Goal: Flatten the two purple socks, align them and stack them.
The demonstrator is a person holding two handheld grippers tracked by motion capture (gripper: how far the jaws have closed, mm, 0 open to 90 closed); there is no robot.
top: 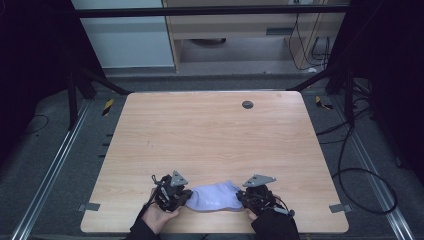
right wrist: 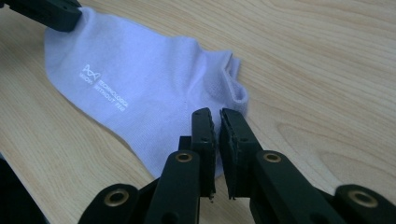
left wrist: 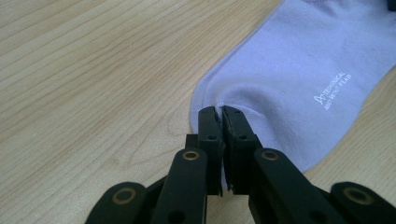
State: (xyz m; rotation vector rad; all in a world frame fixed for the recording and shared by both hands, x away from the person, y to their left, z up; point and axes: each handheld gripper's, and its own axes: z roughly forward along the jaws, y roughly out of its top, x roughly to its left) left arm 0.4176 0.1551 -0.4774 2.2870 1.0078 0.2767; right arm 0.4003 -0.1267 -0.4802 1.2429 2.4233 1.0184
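1 sock (top: 215, 197), 2 tools, 1 table (top: 210, 135).

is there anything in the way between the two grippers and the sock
Nothing visible. The left gripper is shut on the edge of the pale lilac sock, and the right gripper sits right at the sock's opposite end, fingers a slit apart, on the bare wooden table.

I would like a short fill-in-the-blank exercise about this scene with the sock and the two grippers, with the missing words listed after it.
1. The sock lying on the wooden table is pale ____ in colour.
2. The left gripper has its jaws closed on the ____ of the sock.
3. The lettering printed on the sock is ____.
4. The right gripper has a narrow ____ between its jaws.

Missing words: purple; edge; white; gap
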